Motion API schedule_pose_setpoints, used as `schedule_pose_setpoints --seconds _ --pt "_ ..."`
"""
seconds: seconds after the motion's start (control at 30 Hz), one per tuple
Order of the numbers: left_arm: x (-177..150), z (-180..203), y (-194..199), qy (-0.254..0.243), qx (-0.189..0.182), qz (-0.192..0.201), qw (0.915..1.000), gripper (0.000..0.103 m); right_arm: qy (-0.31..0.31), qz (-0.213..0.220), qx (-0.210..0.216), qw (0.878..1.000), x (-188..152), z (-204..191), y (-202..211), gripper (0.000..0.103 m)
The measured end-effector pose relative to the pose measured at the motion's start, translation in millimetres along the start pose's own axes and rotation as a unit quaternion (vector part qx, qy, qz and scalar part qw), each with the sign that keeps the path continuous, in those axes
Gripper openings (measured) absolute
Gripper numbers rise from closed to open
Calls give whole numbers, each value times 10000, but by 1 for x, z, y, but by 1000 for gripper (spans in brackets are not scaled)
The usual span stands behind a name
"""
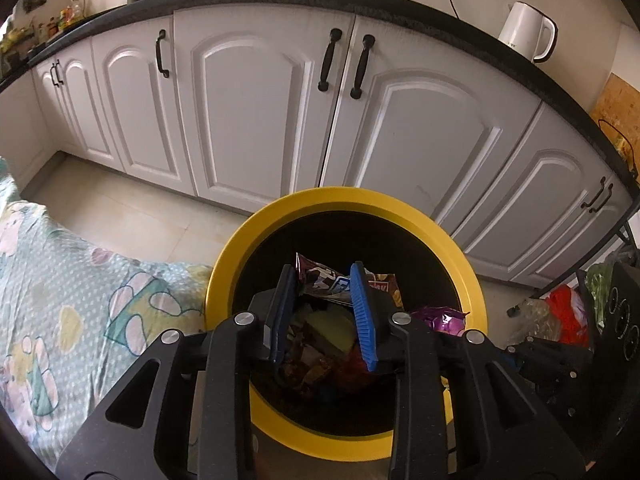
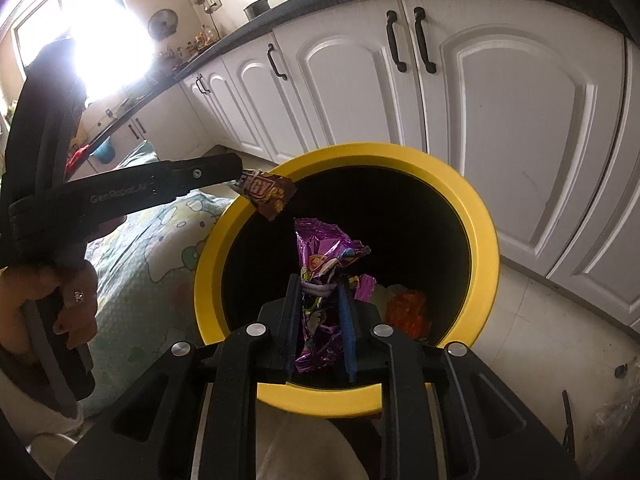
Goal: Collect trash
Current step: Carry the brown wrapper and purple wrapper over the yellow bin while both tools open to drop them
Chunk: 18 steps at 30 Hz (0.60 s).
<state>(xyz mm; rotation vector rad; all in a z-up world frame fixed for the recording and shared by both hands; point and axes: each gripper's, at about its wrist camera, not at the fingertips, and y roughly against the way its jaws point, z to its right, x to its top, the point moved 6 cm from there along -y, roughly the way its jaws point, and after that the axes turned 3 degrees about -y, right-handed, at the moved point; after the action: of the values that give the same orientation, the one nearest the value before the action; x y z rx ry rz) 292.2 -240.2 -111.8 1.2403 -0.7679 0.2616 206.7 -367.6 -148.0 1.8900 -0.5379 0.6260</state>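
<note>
A yellow-rimmed bin (image 1: 280,208) with a black inside stands on the floor before white cabinets; it also shows in the right wrist view (image 2: 472,200). My left gripper (image 1: 325,280) is over the bin mouth, shut on a brown snack wrapper (image 1: 332,282). The right wrist view shows that wrapper (image 2: 266,194) at the left gripper's tip over the bin's left rim. My right gripper (image 2: 320,294) is shut on a purple foil wrapper (image 2: 324,252) above the bin. The purple wrapper also shows in the left wrist view (image 1: 440,318). Several wrappers (image 2: 408,312) lie inside the bin.
White cabinet doors (image 1: 256,104) with black handles run behind the bin under a dark countertop. A white kettle (image 1: 526,32) stands on it. A patterned cloth (image 1: 80,312) covers a surface left of the bin. Plastic bags (image 1: 560,312) lie at the right.
</note>
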Motion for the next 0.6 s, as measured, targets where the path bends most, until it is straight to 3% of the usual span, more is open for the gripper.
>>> schedule_pose_setpoints --seconds 0.37,0.43,0.53,0.6 --pt "-2 -6 2 95 40 -45 9999 34 -12 2 -76 10000 -1 5 3 24" --pt "-3 -8 5 123 55 -45 9999 44 -23 19 -120 9999 -1 7 5 26" --pt "-2 -11 11 159 65 -20 9999 48 -45 57 -159 9998 -1 8 10 30" --pt "-1 -13 16 178 96 18 9998 57 -56 97 -182 9998 0 9 14 38"
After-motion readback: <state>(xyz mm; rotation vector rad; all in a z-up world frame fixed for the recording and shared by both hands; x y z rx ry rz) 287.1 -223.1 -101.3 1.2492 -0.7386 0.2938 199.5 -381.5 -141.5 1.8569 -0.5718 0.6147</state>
